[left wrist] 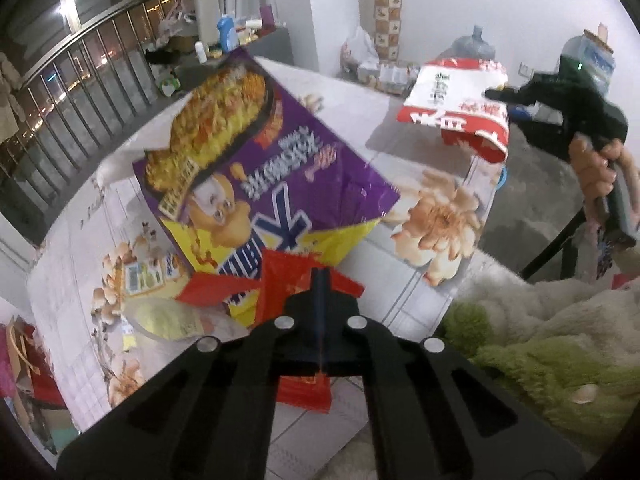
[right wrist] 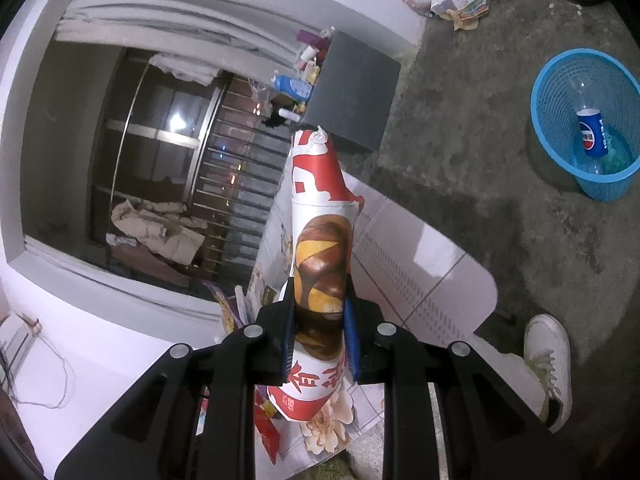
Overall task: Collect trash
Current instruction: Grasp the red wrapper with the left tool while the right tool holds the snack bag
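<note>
The left gripper has its jaws pressed together on the red bottom edge of a purple and yellow snack bag, which stands tilted up from the jaws above the surface, a table covered in a white tile-and-flower print. The bag's picture of fried snacks sits at its far end, toward a balcony railing with night lights behind it. The right gripper has its jaws clamped on the sides of a red and white snack bag, the blue pads pinching it about midway along; the bag points away from the jaws, over the corner of the surface. In the left wrist view that same bag hangs in the air off the far edge of the surface, with a hand on the right gripper's handle. Out on the grey concrete floor, well apart from the surface, stands a blue basket with a Pepsi bottle inside. A white shoe rests on the floor near the surface's corner, and a fluffy green and cream blanket lies just beside its near edge.
</note>
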Tool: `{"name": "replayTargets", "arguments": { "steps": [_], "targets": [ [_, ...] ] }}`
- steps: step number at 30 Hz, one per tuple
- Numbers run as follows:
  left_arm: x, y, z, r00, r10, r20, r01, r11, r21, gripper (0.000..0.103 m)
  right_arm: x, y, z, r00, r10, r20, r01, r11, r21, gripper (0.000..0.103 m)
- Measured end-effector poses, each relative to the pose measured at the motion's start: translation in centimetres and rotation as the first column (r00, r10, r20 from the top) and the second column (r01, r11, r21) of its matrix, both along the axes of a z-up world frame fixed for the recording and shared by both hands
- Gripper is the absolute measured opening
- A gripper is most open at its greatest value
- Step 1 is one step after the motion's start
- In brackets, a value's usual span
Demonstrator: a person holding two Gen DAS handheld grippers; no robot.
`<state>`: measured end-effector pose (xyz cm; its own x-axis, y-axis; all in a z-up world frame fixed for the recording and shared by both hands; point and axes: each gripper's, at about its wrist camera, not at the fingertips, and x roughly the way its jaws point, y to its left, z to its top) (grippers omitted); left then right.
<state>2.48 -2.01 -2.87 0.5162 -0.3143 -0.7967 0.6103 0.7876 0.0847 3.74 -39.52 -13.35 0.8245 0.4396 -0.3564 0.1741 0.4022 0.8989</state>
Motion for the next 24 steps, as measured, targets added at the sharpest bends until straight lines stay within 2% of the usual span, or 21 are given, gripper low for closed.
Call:
{"name": "replayTargets", "arguments": {
  "steps": [5,6,7,9,10,15,17,18,23,24],
  "targets": [
    [-0.1,-0.5,-0.3,1.0,-0.024,-0.019,0.025,0.999,0.036,0.0,-1.1,-0.6,-0.3,0.999,-0.029,0.012,0.029,0.999,0.016,0.021],
    [-0.2,-0.7,-0.7,0.999,-0.028,-0.031,0.03,0.999,0.045,0.005,-1.3,-0.7,-0.4,0.999,-0.033,0.013,0.033,0.999,0.022,0.021],
    [-0.3,-1.0,-1.0,0.998,-0.034,-0.046,0.036,0.998,0.055,0.023,-1.3,-0.8,-0.5,0.999,-0.035,0.013,0.035,0.999,0.025,0.021],
    [-0.7,-1.4,-1.5,0.998,-0.038,-0.044,0.04,0.997,0.063,0.047,-1.4,-1.0,-0.6,0.999,-0.039,0.012,0.038,0.999,0.029,0.021],
    [-0.8,-1.7,-1.7,0.999,-0.037,-0.034,0.039,0.997,0.07,0.048,-1.4,-1.0,-0.6,0.999,-0.039,0.012,0.039,0.999,0.034,0.021],
    [0.4,-2.7,-4.1,1.0,0.017,-0.019,-0.014,0.987,0.161,0.048,-1.0,-1.0,-0.7,1.0,-0.029,0.003,0.029,0.999,0.045,0.021],
    [0.8,-2.7,-4.5,0.999,0.03,-0.034,-0.025,0.99,0.14,0.036,-0.8,-1.0,-0.7,1.0,-0.026,0.001,0.025,0.999,0.047,0.021],
    [1.0,-2.7,-4.6,0.998,0.039,-0.04,-0.033,0.991,0.133,0.026,-0.8,-1.1,-0.8,1.0,-0.024,0.0,0.024,0.999,0.049,0.021],
    [1.3,-2.5,-4.0,0.999,0.04,-0.031,-0.037,0.995,0.093,0.012,-0.6,-1.2,-0.8,1.0,-0.025,-0.002,0.025,0.998,0.051,0.021],
    [1.3,-2.4,-4.0,0.999,0.038,-0.029,-0.036,0.995,0.091,0.002,-0.6,-1.1,-0.8,1.0,-0.025,-0.002,0.025,0.998,0.052,0.021]
  ]
}}
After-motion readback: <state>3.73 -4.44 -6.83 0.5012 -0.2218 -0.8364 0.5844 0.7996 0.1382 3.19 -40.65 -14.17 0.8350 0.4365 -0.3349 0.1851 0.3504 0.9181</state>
